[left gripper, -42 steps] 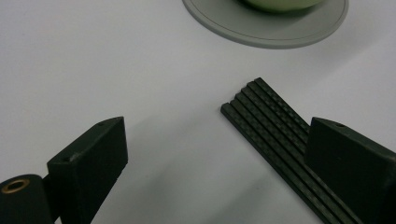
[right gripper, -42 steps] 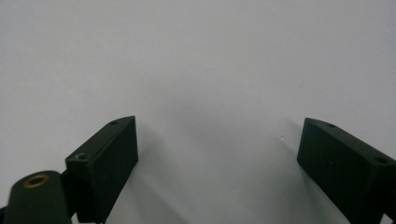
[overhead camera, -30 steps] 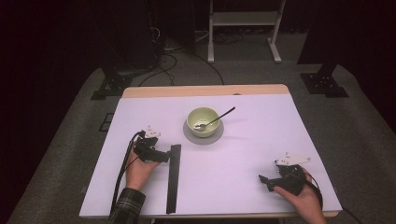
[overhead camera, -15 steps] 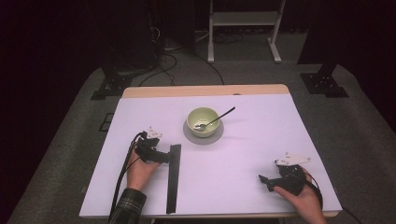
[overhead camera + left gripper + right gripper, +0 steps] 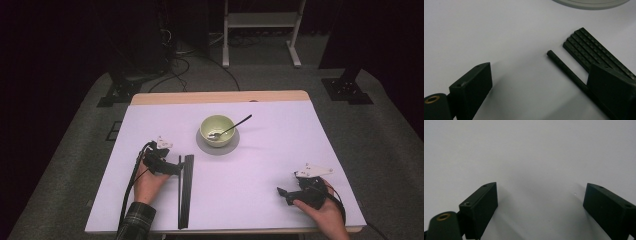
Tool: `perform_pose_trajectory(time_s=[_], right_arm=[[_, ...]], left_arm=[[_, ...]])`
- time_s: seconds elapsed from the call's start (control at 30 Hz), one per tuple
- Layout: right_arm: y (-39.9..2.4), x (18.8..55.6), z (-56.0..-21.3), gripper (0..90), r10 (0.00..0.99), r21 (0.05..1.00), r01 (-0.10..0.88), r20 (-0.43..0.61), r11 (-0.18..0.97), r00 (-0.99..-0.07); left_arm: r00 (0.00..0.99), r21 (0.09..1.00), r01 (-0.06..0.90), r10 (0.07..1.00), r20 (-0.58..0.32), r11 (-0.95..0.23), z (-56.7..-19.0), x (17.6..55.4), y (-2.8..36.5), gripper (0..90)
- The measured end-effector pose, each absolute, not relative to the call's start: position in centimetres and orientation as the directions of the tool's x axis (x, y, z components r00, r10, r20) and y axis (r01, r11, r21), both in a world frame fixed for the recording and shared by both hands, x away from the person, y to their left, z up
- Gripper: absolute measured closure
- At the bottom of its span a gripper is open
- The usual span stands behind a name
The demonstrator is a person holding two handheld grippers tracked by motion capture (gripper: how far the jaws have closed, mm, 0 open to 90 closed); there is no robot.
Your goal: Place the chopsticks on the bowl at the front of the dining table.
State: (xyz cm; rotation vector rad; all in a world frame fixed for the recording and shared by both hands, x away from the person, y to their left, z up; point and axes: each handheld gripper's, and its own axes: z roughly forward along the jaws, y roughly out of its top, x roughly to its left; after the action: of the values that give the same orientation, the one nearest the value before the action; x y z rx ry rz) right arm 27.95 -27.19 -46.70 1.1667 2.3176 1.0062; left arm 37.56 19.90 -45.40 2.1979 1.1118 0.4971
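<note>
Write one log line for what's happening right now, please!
left hand-held gripper: open beside black rods | right hand-held gripper: open, empty | spoon in bowl

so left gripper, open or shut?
Open. The left gripper has its jaws wide apart over the table, a thin black rod lying between them, ungripped.

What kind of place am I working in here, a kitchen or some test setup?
Likely a lab or recording setup, not a kitchen: a white-covered table on grey carpet, loose cables and a stand behind, dark surroundings.
</note>
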Motion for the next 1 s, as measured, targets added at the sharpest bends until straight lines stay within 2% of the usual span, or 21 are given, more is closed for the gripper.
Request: perform_pose_trajectory(time_s=[0.6, 1.0], right_arm=[[-27.2, 27.9, -46.7, 10.7, 0.803, 0.731, 0.548, 0.001, 0.407, -0.596], [-27.2, 27.9, -46.7, 10.7, 0.803, 0.731, 0.549, 0.002, 0.406, -0.595]], left_arm=[[0.56, 0.661, 0.597, 0.826, 0.062, -0.454, -45.3, 37.4, 20.6, 5.1], [0.567, 0.691, 0.59, 0.824, 0.013, -0.418, -44.7, 36.0, 20.7, 5.1]])
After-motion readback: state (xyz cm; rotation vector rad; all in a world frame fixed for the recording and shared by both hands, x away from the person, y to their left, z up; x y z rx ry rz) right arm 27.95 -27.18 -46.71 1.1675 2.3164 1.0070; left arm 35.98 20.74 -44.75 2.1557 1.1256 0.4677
